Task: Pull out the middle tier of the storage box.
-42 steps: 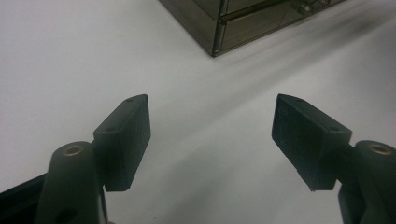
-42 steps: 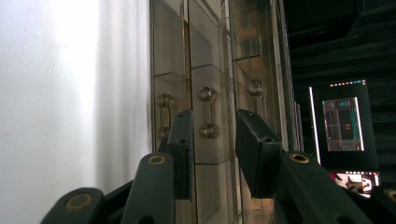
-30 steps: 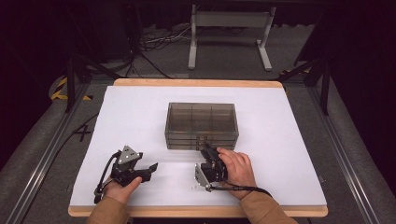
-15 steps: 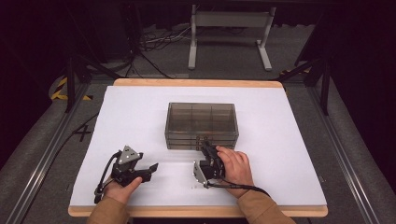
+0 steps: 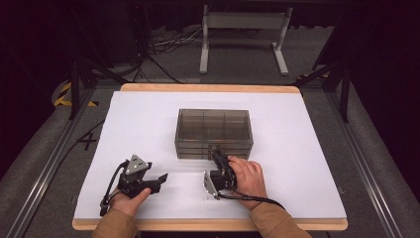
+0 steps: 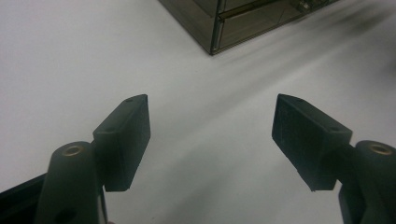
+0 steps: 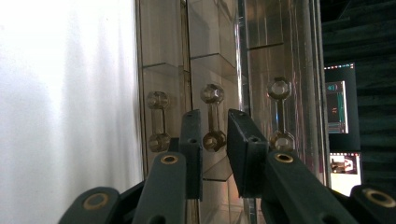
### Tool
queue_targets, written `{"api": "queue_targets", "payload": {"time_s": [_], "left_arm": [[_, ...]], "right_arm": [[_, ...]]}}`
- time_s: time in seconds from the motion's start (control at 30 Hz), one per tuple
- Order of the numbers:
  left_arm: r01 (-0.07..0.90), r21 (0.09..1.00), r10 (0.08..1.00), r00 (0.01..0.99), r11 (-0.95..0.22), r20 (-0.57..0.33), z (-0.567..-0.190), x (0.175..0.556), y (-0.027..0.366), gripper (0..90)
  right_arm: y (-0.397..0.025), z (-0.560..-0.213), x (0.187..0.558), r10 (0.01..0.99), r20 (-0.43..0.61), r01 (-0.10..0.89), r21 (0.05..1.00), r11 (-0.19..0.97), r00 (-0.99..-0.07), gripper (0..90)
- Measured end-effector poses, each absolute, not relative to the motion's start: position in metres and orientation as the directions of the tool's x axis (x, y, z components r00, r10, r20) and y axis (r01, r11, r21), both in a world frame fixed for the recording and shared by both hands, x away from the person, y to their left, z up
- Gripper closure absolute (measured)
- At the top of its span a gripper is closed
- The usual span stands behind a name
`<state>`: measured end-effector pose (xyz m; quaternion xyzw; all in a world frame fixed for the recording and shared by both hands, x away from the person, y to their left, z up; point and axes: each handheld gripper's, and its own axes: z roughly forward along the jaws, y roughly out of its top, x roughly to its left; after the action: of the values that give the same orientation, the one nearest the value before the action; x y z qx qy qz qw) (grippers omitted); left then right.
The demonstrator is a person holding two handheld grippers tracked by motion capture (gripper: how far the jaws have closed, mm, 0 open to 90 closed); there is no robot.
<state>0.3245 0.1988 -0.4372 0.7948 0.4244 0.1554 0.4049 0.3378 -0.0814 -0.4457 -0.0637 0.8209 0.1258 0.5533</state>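
A smoky clear drawer box (image 5: 214,131) stands mid-table with three stacked drawers, all pushed in. My right gripper (image 5: 216,155), rolled on its side, is at the box front. In the right gripper view its jaws (image 7: 214,114) are narrowed on either side of the middle drawer's handle (image 7: 212,93), the other two handles (image 7: 158,100) (image 7: 279,88) flanking it. My left gripper (image 5: 157,182) rests near the front left of the table, open and holding nothing. The left gripper view has those jaws (image 6: 210,135) spread wide over white table, with the box's corner (image 6: 243,23) farther off.
The white table top (image 5: 148,124) has a wooden edge along the front and back. A metal stand (image 5: 242,25) and cables lie on the floor beyond the table. Lit screens (image 7: 341,107) glow past the box in the right gripper view.
My right gripper has crept slightly forward toward the box front. The left gripper and the box have stayed put.
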Motion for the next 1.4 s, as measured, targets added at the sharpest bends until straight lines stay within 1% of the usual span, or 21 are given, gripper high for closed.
{"api": "queue_targets", "payload": {"time_s": [0.77, 1.4], "left_arm": [[0.55, 0.775, 0.801, 0.591, -0.312, -0.097, -0.4372, 0.3245, 0.199, 28.5], [0.55, 0.776, 0.801, 0.591, -0.31, -0.099, -0.4371, 0.3246, 0.1994, 28.5]], "right_arm": [[-0.0763, -0.45, 0.3353, 0.052, -0.938, -0.212, 0.131, 0.968, -0.343, 79.0], [-0.0747, -0.4484, 0.3279, 0.052, -0.935, -0.201, 0.129, 0.971, -0.351, 79.3]]}}
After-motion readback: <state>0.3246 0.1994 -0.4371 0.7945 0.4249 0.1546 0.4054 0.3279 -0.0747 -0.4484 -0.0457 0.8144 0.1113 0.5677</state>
